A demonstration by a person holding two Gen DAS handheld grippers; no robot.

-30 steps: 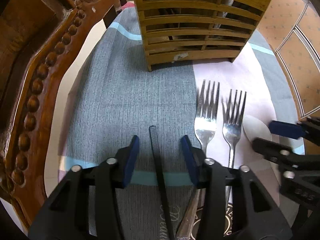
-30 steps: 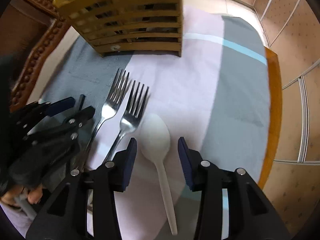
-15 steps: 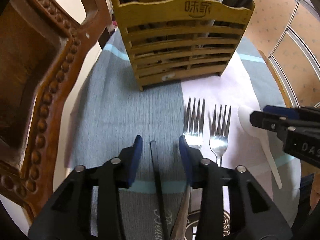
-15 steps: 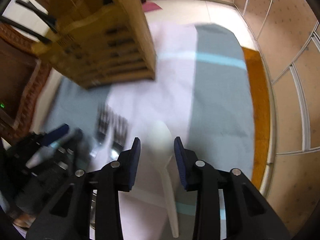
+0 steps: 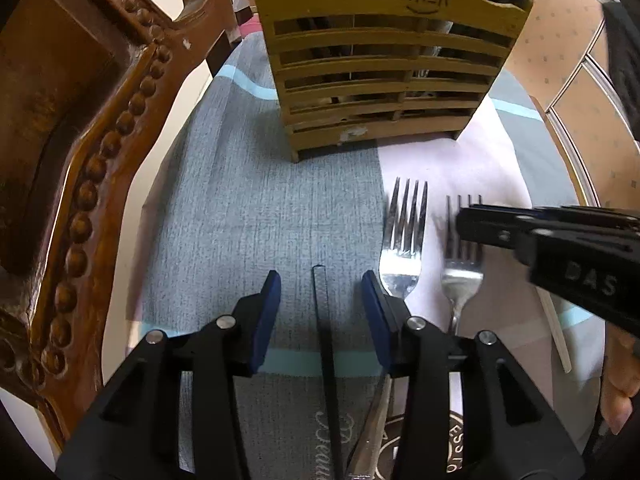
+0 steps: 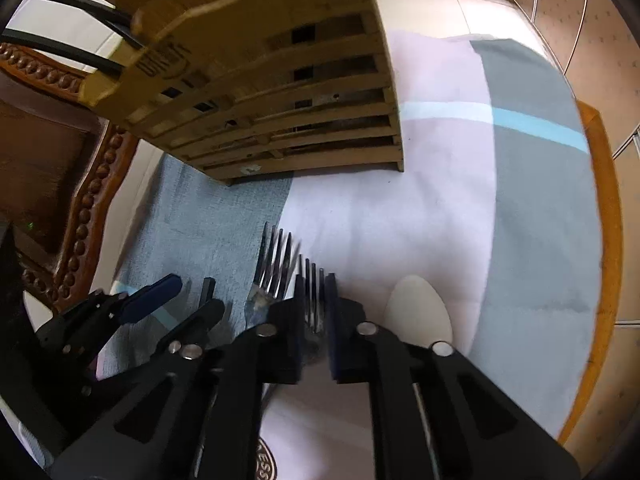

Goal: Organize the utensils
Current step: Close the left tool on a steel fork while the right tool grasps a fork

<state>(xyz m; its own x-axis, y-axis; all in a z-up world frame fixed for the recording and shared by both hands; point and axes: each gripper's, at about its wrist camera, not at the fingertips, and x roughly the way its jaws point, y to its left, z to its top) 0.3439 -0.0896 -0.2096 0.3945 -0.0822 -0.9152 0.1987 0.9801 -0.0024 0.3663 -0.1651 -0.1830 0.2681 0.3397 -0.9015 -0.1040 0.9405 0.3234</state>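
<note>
A slatted bamboo utensil holder (image 5: 384,68) stands at the far side of the cloth; it also shows in the right wrist view (image 6: 276,92). Two steel forks lie side by side: the left fork (image 5: 402,240) and the right fork (image 5: 460,276). My left gripper (image 5: 320,304) is open, its jaws either side of a black chopstick (image 5: 324,340) on the cloth. My right gripper (image 6: 314,320) has closed in around the right fork (image 6: 310,280), jaws narrow on its neck. A white plastic spoon (image 6: 420,316) lies just right of it.
A carved wooden chair (image 5: 80,140) stands close on the left. The grey, white and blue cloth (image 6: 540,220) covers a round wooden table whose rim (image 6: 608,240) curves along the right. Black chopsticks (image 6: 72,28) stick out of the holder.
My right gripper has swung left from over the white spoon to the right fork and narrowed its jaws around it. My left gripper stays open over the chopstick.
</note>
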